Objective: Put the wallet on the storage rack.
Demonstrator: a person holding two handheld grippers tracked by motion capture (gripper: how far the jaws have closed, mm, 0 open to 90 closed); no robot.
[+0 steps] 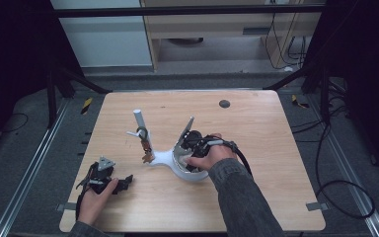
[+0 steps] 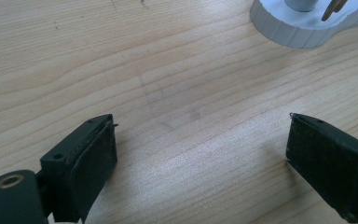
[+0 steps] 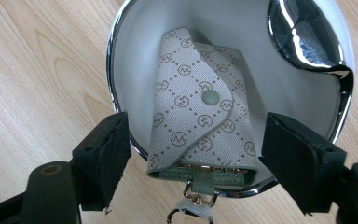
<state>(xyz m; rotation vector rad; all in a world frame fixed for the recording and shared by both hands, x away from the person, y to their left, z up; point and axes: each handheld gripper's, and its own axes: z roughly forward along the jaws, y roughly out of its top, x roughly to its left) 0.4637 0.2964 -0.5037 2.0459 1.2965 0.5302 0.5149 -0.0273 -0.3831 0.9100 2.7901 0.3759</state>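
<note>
A grey patterned key pouch (image 3: 196,112) with a green snap and a metal clasp lies in the white bowl (image 3: 116,70) of a white stand (image 1: 160,158). My right gripper (image 3: 198,123) hangs over the bowl, its jaws open on either side of the pouch, and the pads do not press it. In the high view that gripper (image 1: 190,143) sits over the bowl (image 1: 197,177). My left gripper (image 1: 123,183) rests low near the table's front left; its jaws (image 2: 200,126) stand wide open over bare wood.
The stand has an upright white pole (image 1: 139,123) with hooks, and a bunch of keys (image 1: 145,148) hangs from it. Its base (image 2: 298,32) shows in the left gripper view. A dark round spot (image 1: 224,103) marks the far side of the wooden table (image 1: 256,197).
</note>
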